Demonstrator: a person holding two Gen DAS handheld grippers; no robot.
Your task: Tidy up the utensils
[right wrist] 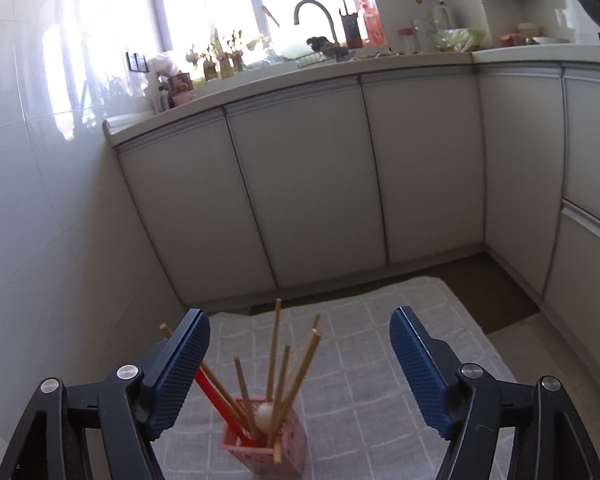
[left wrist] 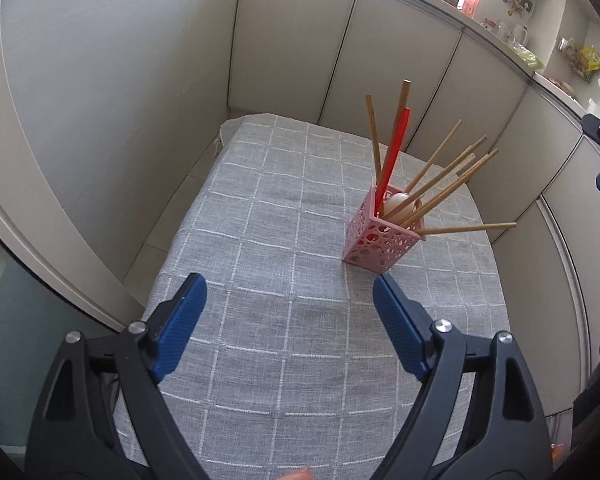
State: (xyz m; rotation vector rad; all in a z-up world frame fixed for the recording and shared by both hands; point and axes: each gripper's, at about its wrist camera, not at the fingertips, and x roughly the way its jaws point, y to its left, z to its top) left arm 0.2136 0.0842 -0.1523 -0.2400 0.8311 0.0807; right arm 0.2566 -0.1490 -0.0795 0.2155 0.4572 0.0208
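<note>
Holder: your pink holder (left wrist: 382, 238) stands upright toward the desk's (left wrist: 260, 320) right edge, on the grey checked cloth.
Done: the wooden chopsticks (left wrist: 440, 186), a red utensil (left wrist: 394, 156) and a pale spoon (left wrist: 396, 202) already sit inside it.
Left: no loose utensil shows on the cloth; you look finished or nearly so.
Left hand-held gripper (left wrist: 288, 304): spread wide, empty.
Right hand-held gripper (right wrist: 300, 344): spread wide above the holder, gripping nothing.

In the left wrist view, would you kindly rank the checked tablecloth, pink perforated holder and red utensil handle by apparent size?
1. Checked tablecloth, by far the largest.
2. Pink perforated holder.
3. Red utensil handle: longer than the holder's height but much thinner, so this ranking is unsure.
</note>
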